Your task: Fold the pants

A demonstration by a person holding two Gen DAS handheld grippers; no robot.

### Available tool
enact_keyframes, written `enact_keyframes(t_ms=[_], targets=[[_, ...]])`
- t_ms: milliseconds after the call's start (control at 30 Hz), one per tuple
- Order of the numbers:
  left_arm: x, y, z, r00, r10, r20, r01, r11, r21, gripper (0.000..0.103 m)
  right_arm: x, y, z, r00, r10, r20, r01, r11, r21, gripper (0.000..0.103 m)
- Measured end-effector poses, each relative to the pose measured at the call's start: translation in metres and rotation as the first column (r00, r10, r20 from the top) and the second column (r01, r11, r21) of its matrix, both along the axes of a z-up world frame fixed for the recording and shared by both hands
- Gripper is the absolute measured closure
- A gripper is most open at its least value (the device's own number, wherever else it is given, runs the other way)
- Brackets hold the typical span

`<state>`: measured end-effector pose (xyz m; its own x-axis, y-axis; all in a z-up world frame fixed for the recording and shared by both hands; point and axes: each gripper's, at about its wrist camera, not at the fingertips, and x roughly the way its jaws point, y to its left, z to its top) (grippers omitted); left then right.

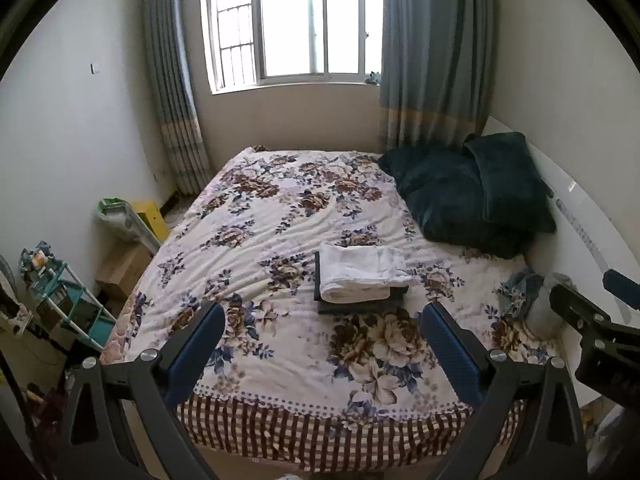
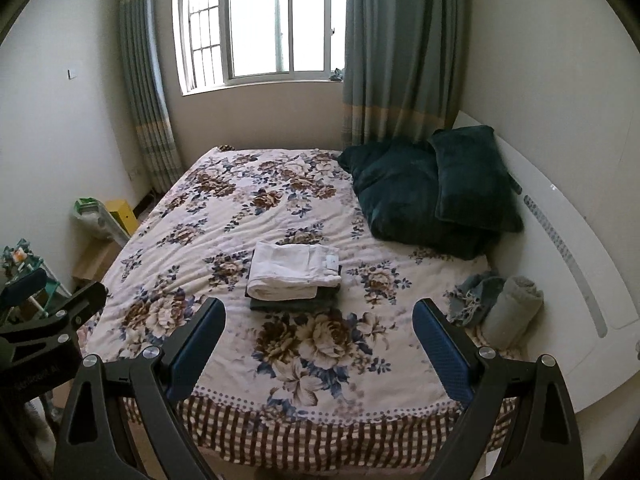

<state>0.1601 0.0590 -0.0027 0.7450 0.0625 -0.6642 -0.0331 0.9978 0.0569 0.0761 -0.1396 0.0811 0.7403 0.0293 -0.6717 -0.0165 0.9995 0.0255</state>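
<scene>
Beyond both tongs (image 1: 322,334): folded pants (image 1: 360,274).

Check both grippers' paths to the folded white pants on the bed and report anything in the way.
Nothing visible blocks either. The left gripper and right gripper are open above the bed's near edge; only bare floral bedspread lies between them and the white pants, which sit atop a dark folded garment.

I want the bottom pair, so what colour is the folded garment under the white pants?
Dark grey folded garment, best seen from the right wrist.
</scene>
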Motion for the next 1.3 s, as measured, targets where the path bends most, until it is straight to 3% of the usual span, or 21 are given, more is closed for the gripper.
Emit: enact_keyframes(t_ms=[233, 433, 833, 1300], targets=[[0.004, -0.001, -0.004, 1.000, 0.009, -0.002, -0.009, 1.000, -0.021, 0.002, -0.001, -0.004, 0.000, 1.000, 0.007, 0.003, -0.007, 1.000, 0.019, 0.005], [0.031, -0.001, -0.019, 0.999, 0.034, -0.015, -0.034, 0.999, -0.035, 0.000, 0.032, -0.010, -0.011, 1.000, -0.028, 0.011, 0.028, 1.000, 0.003, 0.003], [0.079, -0.008, -0.047, 0.996, 0.063, -0.067, -0.062, 0.998, 0.009, 0.000, 0.115, -0.010, -0.036, 0.998, -0.063, -0.005, 0.062, 0.998, -0.032, 0.003], [0.101, -0.011, -0.063, 0.992, 0.076, -0.101, -0.074, 0.997, 0.026, 0.000, 0.147, -0.007, -0.079, 0.996, -0.072, -0.058, 0.070, 0.997, -0.033, 0.003]])
